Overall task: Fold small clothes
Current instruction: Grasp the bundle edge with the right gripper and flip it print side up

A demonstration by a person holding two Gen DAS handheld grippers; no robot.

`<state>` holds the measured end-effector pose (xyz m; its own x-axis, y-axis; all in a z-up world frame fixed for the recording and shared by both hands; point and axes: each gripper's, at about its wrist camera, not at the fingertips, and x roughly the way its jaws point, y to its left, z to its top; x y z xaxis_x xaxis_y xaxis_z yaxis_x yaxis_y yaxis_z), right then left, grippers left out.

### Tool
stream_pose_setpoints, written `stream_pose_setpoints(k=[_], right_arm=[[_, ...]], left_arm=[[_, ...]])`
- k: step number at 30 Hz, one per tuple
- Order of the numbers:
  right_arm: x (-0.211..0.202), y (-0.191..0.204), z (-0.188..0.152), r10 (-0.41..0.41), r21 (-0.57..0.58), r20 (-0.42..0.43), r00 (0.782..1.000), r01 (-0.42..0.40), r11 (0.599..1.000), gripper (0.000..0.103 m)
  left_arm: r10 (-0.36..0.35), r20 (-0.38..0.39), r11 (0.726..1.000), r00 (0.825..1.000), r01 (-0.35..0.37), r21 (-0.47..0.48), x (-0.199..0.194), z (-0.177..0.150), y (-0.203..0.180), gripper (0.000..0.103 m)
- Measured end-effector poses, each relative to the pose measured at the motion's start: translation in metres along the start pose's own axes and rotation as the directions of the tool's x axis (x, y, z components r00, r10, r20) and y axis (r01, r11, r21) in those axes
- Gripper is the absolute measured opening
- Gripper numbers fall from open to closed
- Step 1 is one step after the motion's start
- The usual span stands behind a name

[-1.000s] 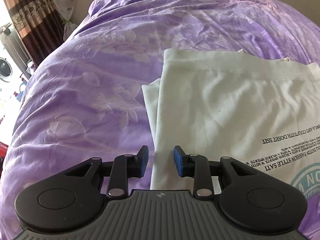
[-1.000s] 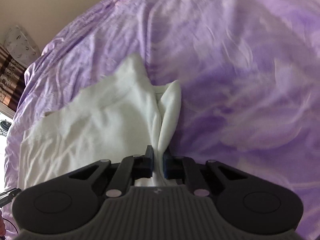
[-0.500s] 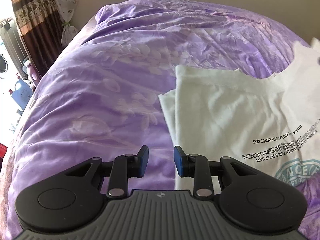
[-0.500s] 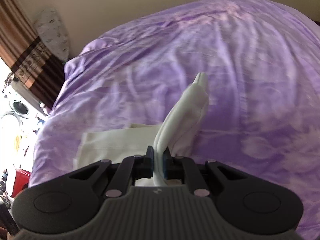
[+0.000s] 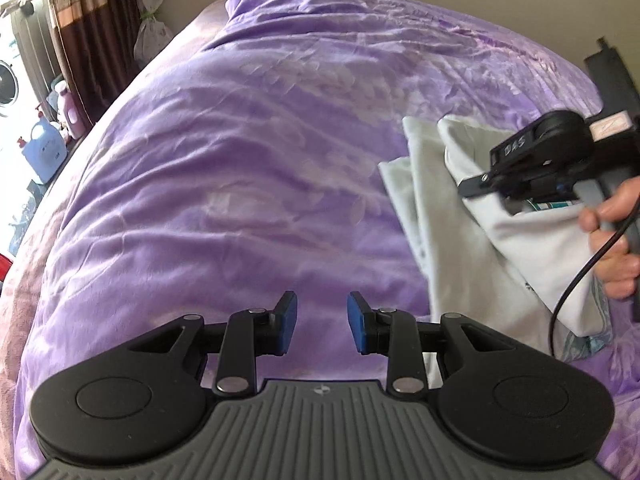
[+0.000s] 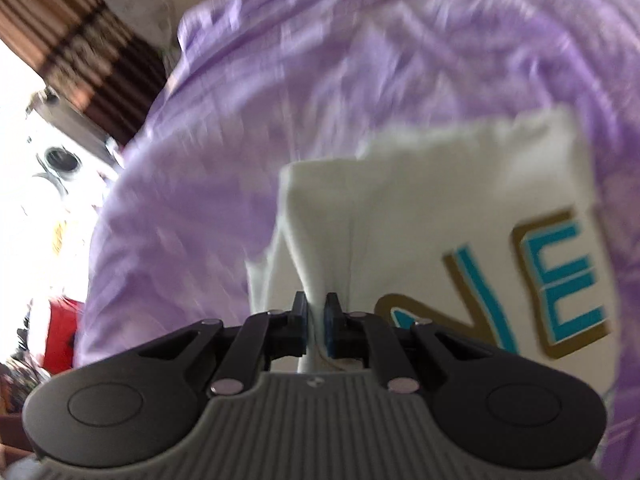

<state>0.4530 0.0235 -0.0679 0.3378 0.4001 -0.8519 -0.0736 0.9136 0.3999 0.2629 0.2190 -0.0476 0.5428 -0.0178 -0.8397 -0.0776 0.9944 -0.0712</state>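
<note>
Right gripper point(image 6: 316, 320) has swung the pinched T-shirt point(image 6: 440, 200) edge across, folding it over; clamped on fabric. Left gripper point(image 5: 322, 322) pulled back over purple bedspread point(image 5: 240, 160), part-open, empty. Fold nearly laid.

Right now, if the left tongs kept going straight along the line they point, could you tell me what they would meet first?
Most likely the bare purple bedspread. The left tongs are open and empty, and the white T-shirt lies off to their right, out of that line. Depth is hard to judge here.

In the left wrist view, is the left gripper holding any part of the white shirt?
No. The left gripper stands open over bare purple bedspread, with the white shirt off to its right.
</note>
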Motion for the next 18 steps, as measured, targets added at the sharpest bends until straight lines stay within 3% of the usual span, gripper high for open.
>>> stream_pose_setpoints(k=[3, 6, 9, 13, 15, 18], right_arm=[[0.018, -0.002, -0.008, -0.012, -0.007, -0.013, 1.000, 0.012, 1.000, 0.003], [0.009, 0.000, -0.008, -0.003, -0.009, 0.010, 1.000, 0.003, 1.000, 0.003], [-0.026, 0.007, -0.014, 0.018, -0.048, 0.109, 0.994, -0.013, 0.999, 0.003], [-0.073, 0.014, -0.022, 0.123, -0.091, 0.245, 0.962, -0.103, 0.990, 0.003], [-0.070, 0.021, -0.025, 0.130, -0.114, 0.229, 0.965, -0.107, 0.988, 0.003], [-0.033, 0.017, -0.028, 0.052, -0.087, 0.149, 0.987, -0.039, 0.995, 0.003]], left_arm=[[-0.016, -0.006, 1.000, 1.000, 0.016, 0.001, 0.010, -0.001, 0.005, 0.035], [-0.028, -0.005, 1.000, 1.000, 0.028, -0.008, 0.019, 0.003, 0.006, 0.035], [-0.055, 0.010, 0.998, 0.998, 0.055, -0.005, 0.022, 0.006, 0.003, 0.035], [-0.067, 0.018, 0.998, 0.998, 0.067, -0.002, 0.026, 0.008, -0.003, 0.035], [-0.070, 0.009, 0.998, 0.998, 0.070, -0.007, 0.027, 0.008, -0.005, 0.035], [-0.069, 0.006, 0.998, 0.998, 0.069, -0.002, 0.024, 0.004, -0.005, 0.035]])
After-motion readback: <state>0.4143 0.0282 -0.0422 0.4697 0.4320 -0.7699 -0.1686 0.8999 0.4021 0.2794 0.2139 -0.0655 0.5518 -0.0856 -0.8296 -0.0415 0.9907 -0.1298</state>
